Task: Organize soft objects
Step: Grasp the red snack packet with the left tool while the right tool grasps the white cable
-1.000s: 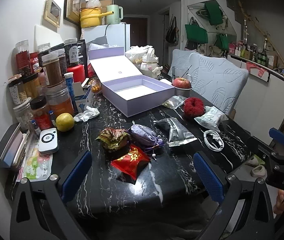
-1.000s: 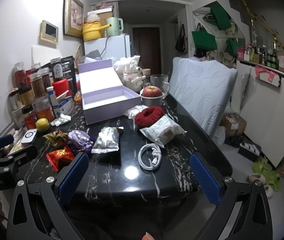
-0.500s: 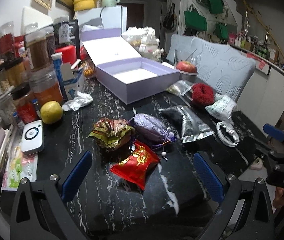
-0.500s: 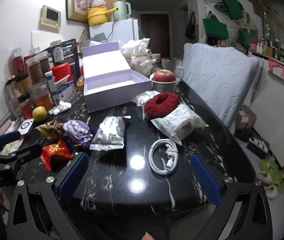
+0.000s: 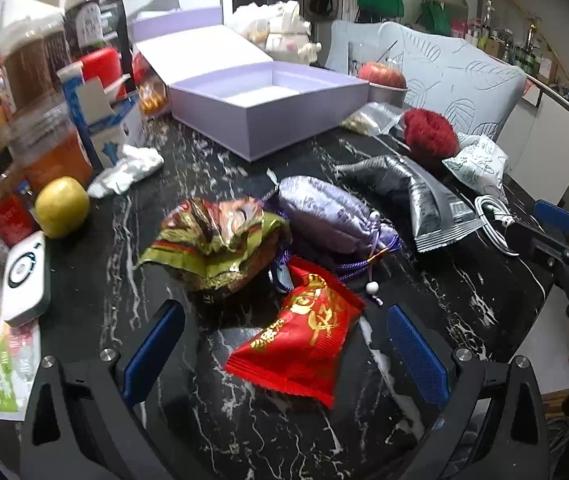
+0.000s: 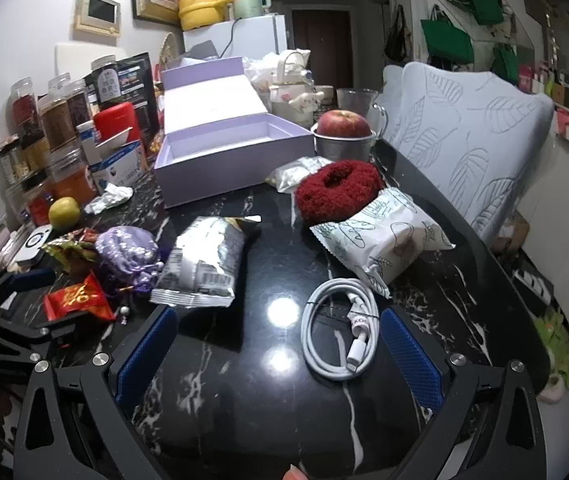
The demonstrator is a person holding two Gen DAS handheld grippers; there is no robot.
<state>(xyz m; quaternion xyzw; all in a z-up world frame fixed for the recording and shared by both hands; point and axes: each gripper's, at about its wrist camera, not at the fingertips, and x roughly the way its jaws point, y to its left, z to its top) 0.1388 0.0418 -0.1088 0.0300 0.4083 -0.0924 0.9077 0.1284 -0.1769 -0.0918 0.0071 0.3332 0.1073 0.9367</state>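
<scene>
soft shiny red packet (image 5: 300,340) lies crinkly between the wide-open left gripper (image 5: 284,356). right gripper (image 6: 280,356) gapes wide over a coiled white cable (image 6: 340,336).

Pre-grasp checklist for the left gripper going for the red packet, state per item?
1. Left gripper open: ok, jaws spread wide, nothing held.
2. Red packet between the jaws: ok, it lies centred between the blue pads, neither touching it.
3. Packet free of neighbours: not ok, its top edge meets the green-gold wrapper and the cord of the purple pouch.
4. Purple box open and empty: ok, lid back, floor bare as far as visible.
5. Right gripper out of the way: ok, open over the white cable, apart from the packet.
6. Packet contents soft: cannot tell.
</scene>
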